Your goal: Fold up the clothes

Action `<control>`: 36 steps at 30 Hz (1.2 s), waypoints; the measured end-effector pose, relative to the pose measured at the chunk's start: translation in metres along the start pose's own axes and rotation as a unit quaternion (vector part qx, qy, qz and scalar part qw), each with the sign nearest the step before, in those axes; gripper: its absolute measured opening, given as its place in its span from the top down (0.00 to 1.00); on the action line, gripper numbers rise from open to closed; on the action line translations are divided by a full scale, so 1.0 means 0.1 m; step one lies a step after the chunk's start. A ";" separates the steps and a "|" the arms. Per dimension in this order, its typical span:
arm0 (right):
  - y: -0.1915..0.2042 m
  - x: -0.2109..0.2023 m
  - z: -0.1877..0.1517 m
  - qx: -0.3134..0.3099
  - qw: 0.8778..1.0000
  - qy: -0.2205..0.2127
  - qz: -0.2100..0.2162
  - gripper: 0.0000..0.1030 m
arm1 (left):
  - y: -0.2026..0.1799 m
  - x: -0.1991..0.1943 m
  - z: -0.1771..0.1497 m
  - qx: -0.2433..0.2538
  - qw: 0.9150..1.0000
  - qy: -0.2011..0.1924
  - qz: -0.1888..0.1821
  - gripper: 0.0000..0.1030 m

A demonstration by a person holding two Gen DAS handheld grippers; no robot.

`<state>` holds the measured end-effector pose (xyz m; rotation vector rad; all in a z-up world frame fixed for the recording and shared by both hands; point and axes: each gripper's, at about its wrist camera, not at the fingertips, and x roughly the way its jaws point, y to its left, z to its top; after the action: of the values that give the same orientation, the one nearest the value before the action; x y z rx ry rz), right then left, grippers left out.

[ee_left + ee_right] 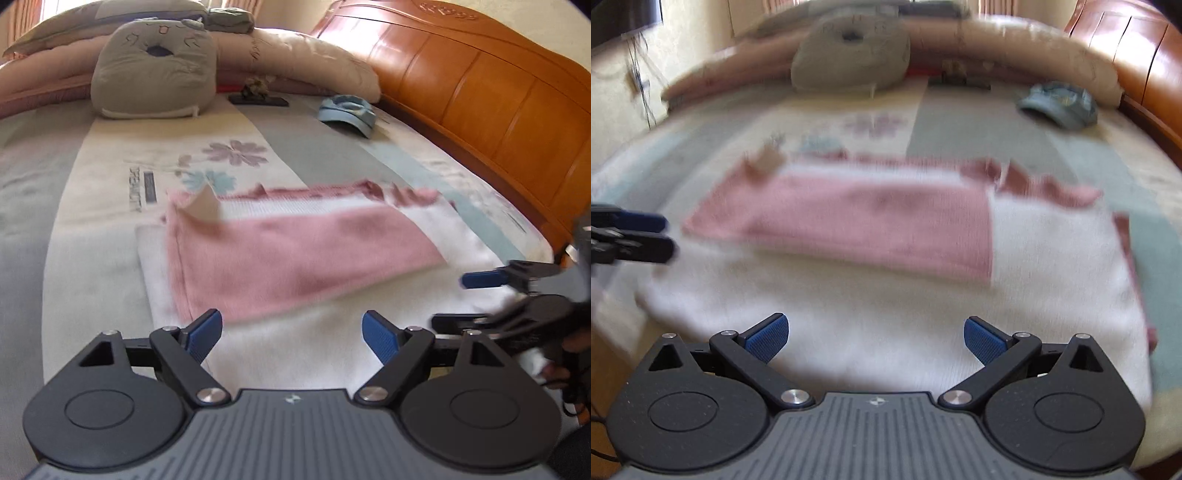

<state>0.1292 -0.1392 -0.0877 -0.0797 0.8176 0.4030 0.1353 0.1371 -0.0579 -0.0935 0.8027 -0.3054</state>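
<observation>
While both grippers' fingers [205,334] gape empty: one garment [295,266], one cap [347,112], three pillows.

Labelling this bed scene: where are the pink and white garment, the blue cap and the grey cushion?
pink and white garment [295,254]: left wrist view, pink folded panel.
blue cap [347,110]: left wrist view, crown.
grey cushion [155,70]: left wrist view, front face.

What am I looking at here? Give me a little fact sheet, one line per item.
place: bed with a wooden headboard
garment: pink and white sweater, lying flat, partly folded
left gripper: open, empty, over the sweater's near white edge
right gripper: open, empty, also over the near edge
further back: grey cushion, blue cap, pillows
sharpness: right view blurred
</observation>
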 end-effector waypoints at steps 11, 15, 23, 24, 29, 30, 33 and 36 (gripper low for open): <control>-0.20 0.42 0.14 0.000 0.999 -0.001 -0.049 0.00 | 0.25 0.28 0.09 0.000 0.998 0.025 0.049 0.19; -0.21 0.47 0.05 0.000 0.999 0.002 -0.051 0.00 | 0.19 0.20 0.33 0.021 1.000 -0.010 0.012 0.19; -0.19 0.47 0.07 -0.006 0.999 0.003 -0.051 0.00 | 0.25 0.91 0.74 0.065 0.998 0.015 -0.006 0.17; -0.19 0.47 0.07 -0.006 0.999 0.003 -0.051 0.00 | 0.32 1.00 0.76 0.054 0.998 0.020 -0.001 0.17; -0.17 0.49 0.07 -0.007 0.999 0.002 -0.054 0.00 | 0.51 1.18 0.79 0.020 0.999 0.041 0.014 0.18; -0.18 0.49 0.06 -0.007 0.999 0.001 -0.054 0.00 | 0.48 1.14 0.79 0.028 0.999 0.042 0.019 0.18; -0.18 0.49 0.05 -0.009 0.999 -0.002 -0.053 0.00 | 0.36 0.98 0.78 0.045 0.998 0.038 0.031 0.18; -0.17 0.48 0.05 -0.010 0.998 -0.002 -0.055 0.00 | 0.23 0.75 0.71 0.053 0.998 0.031 0.014 0.17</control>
<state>0.1690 -0.1386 -0.1207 -0.1409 0.8026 0.3078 0.2402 0.1338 -0.0652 0.0280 0.8473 -0.3249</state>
